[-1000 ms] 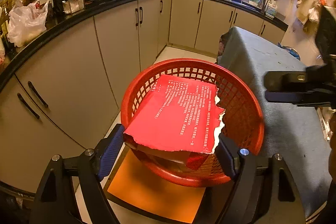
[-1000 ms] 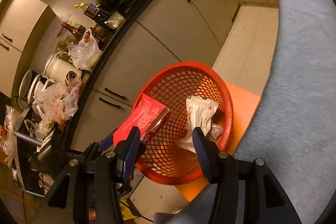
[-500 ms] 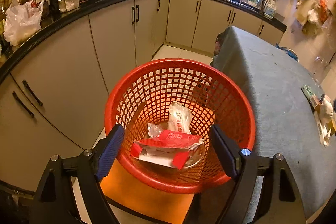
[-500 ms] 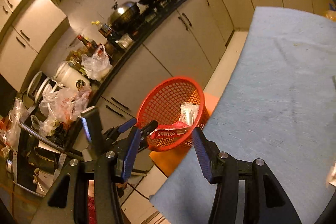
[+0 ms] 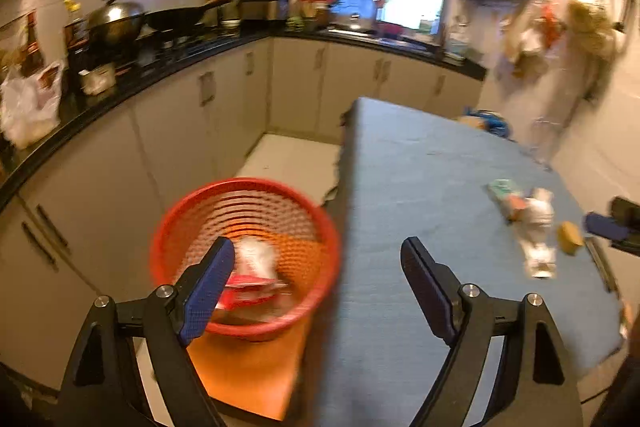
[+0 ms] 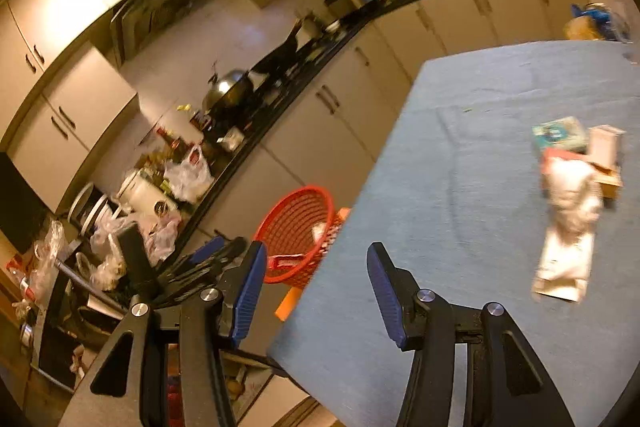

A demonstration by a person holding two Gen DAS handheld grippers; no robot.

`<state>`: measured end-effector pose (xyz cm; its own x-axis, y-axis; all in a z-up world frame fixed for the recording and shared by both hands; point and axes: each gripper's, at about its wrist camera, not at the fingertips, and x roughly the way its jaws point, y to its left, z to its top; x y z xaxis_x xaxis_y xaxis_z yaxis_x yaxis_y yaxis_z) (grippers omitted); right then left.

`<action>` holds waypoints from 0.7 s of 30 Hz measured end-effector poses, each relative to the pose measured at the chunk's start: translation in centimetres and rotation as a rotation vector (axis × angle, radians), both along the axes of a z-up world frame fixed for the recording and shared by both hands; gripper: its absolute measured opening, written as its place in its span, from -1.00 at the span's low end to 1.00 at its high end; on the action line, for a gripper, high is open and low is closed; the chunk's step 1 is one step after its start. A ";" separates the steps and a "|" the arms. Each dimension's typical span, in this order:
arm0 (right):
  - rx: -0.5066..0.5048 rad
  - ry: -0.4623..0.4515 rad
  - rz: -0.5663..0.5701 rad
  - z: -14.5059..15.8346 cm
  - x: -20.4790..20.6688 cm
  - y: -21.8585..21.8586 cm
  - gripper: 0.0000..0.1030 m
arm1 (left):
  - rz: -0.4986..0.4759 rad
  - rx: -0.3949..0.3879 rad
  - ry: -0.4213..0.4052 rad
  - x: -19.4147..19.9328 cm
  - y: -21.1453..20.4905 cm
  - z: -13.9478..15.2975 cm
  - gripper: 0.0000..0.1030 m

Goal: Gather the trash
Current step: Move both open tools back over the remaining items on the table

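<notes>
Holding both grippers empty: my left gripper [image 5: 316, 263] has its jaws wide, my right gripper [image 6: 316, 281] moderately parted. Red basket [image 5: 324, 227] beside the worktop [image 5: 420, 167] holds wrappers; more trash [image 6: 568, 211] lies on the cloth.

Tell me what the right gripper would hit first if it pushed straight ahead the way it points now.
Probably the blue tablecloth: the right gripper points down at the bare cloth near the table's left edge, jaws open and empty. The white packet lies off to the right, outside that line. Depth is hard to judge.
</notes>
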<state>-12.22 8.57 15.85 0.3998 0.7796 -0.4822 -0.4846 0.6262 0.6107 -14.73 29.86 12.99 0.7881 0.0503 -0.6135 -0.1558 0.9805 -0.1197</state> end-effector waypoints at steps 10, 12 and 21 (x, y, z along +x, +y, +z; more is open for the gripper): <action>0.025 -0.024 -0.232 -0.1 -1.9 -12.5 0.10 | -0.238 0.027 -0.015 1.1 -11.8 2.2 0.64; 0.024 -0.019 -0.284 -0.7 -1.5 -14.9 0.10 | -0.283 0.028 -0.003 1.9 -13.8 2.0 0.65; 0.056 0.055 -0.398 -3.6 -0.4 -20.7 0.13 | -0.375 0.079 0.023 4.5 -19.5 1.6 0.65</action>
<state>-12.60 -12.14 12.28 0.6506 0.5949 -0.4721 -0.1771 0.7234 0.6674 -10.20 10.34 14.61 0.7467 -0.1908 -0.6372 0.2133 0.9761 -0.0422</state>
